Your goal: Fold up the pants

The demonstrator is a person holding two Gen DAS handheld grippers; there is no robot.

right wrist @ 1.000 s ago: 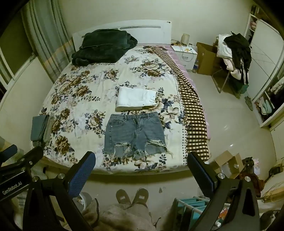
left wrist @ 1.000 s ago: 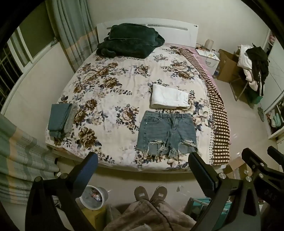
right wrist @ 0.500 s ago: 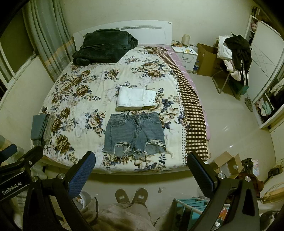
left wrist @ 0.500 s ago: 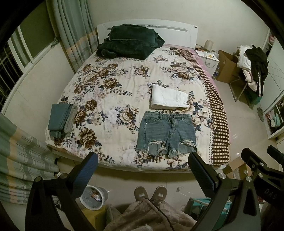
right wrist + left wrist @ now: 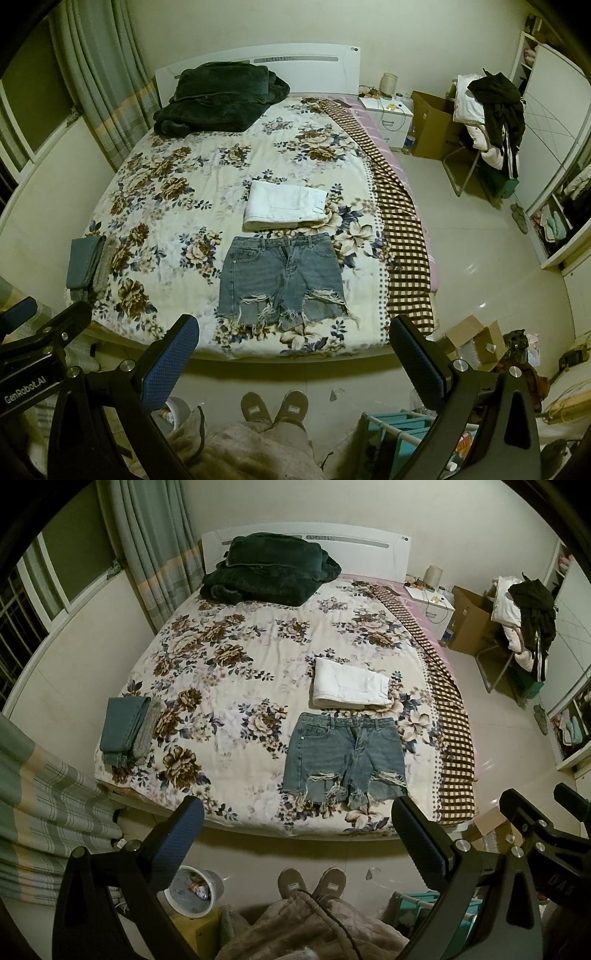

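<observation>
Blue denim shorts point(image 5: 343, 757) with frayed hems lie flat and unfolded near the foot of the floral bed point(image 5: 229, 672), waistband away from me. They also show in the right wrist view point(image 5: 280, 280). A folded white garment point(image 5: 351, 685) lies just beyond the waistband. My left gripper point(image 5: 297, 830) is open and empty, held high off the foot of the bed. My right gripper point(image 5: 293, 350) is open and empty at about the same height. Neither touches the shorts.
Folded teal and grey pants point(image 5: 127, 731) lie at the bed's left edge. A dark green blanket point(image 5: 269, 568) sits by the headboard. A checked cloth point(image 5: 443, 701) runs along the right edge. A bin point(image 5: 194, 890), my slippers point(image 5: 312, 880), boxes and a clothes chair point(image 5: 524, 627) stand on the floor.
</observation>
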